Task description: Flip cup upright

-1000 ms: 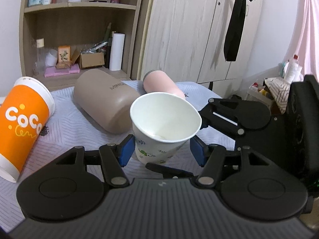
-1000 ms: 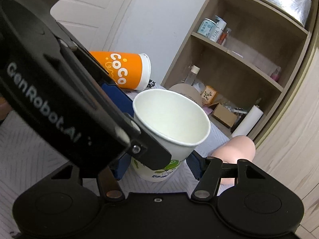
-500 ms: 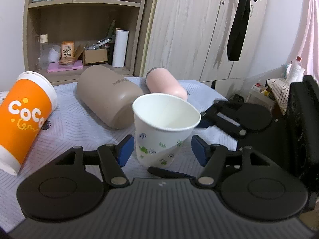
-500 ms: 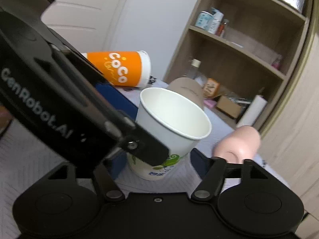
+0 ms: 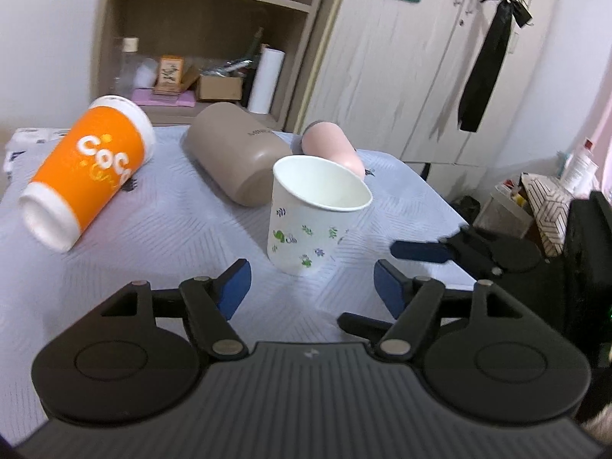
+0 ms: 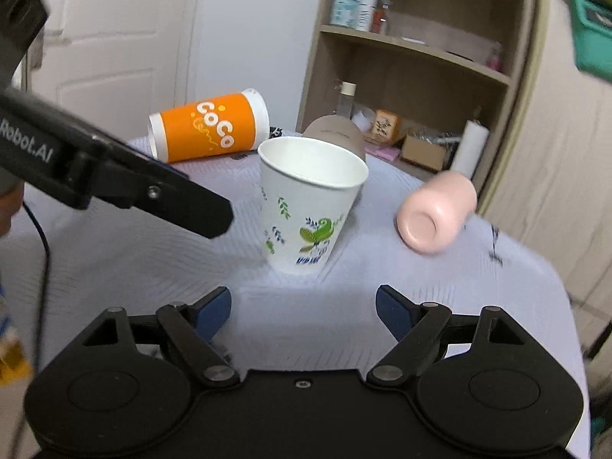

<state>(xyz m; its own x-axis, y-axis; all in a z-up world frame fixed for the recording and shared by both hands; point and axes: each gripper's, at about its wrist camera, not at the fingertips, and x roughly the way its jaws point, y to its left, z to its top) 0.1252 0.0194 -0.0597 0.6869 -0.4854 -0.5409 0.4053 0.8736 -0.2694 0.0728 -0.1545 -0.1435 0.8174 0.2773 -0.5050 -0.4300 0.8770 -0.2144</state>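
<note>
Standing upright: paper cup (image 5: pixel 313 214) | left tongs (image 5: pixel 311 281) spread | right tongs (image 6: pixel 304 306) spread

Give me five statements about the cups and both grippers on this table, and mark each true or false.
1. The white paper cup stands upright with its mouth open to the top. True.
2. The left gripper is clamped on the white paper cup. False: its jaws are wide open, clear of the cup.
3. The orange cup lies on its side. True.
4. The pink cup stands upright. False: it lies on its side.
5. The right gripper holds the brown tumbler. False: it is open and empty.
</note>
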